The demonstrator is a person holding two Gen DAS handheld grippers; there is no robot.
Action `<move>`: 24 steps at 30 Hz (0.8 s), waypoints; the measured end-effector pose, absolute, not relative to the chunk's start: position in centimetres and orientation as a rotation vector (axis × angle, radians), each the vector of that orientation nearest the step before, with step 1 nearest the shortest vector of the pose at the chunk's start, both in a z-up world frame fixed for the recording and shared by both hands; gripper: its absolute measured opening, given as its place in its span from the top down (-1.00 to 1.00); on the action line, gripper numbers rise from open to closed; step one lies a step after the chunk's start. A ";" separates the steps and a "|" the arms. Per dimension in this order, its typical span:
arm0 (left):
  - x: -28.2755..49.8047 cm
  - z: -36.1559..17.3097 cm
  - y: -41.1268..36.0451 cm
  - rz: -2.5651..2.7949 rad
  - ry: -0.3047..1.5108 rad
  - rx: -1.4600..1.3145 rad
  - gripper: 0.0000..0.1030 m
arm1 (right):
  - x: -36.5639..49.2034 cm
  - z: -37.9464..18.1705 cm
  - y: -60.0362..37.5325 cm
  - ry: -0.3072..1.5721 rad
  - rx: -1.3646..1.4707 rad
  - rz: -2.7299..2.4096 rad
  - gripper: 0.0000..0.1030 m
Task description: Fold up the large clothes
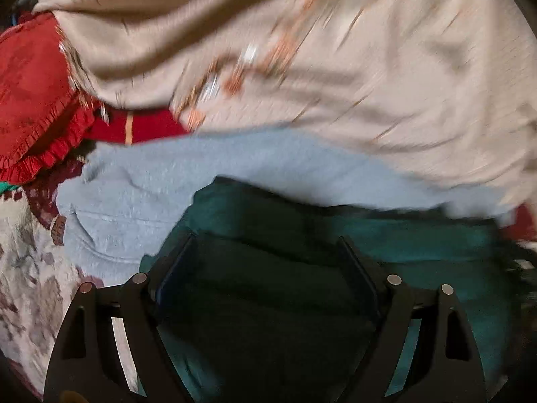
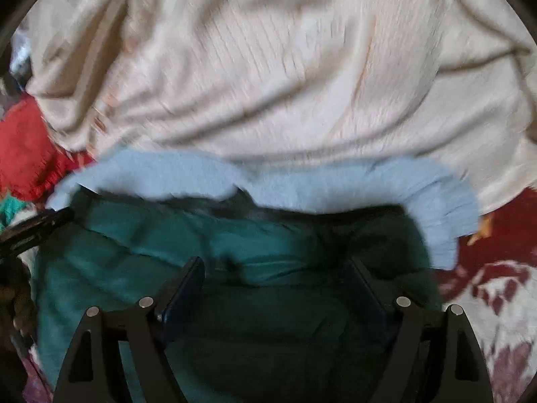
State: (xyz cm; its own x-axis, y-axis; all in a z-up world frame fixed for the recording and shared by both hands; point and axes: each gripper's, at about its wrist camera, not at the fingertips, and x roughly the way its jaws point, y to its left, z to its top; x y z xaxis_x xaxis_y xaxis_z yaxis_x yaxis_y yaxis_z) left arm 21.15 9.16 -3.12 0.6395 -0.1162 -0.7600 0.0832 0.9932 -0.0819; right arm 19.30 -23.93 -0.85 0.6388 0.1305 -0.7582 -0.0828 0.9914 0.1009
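A dark teal garment (image 1: 402, 245) lies nearest me, partly over a fuzzy light blue garment (image 1: 141, 194). A large cream garment (image 1: 335, 67) with orange embroidery lies beyond them. My left gripper (image 1: 266, 240) is open, empty, and hovers over the teal cloth. In the right wrist view the teal garment (image 2: 167, 235), the light blue garment (image 2: 335, 184) and the cream garment (image 2: 285, 67) show in the same order. My right gripper (image 2: 278, 263) is open, empty, over the teal cloth. The left gripper's black body (image 2: 33, 225) shows at the left edge.
A red ruffled cushion (image 1: 33, 100) lies at the left, also in the right wrist view (image 2: 23, 147). A floral red and white bedcover (image 1: 30, 268) lies under everything and shows at the right wrist view's right side (image 2: 496, 285). Both views are motion-blurred.
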 end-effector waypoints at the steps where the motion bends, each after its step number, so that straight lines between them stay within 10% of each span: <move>1: 19.6 -2.0 9.0 -0.138 0.844 -0.054 -0.64 | 17.6 0.1 -23.4 0.840 0.088 0.121 -0.62; 24: 11.7 -8.4 4.1 -0.162 0.842 -0.040 -0.75 | 9.1 -5.6 -19.4 0.721 0.023 0.127 -0.85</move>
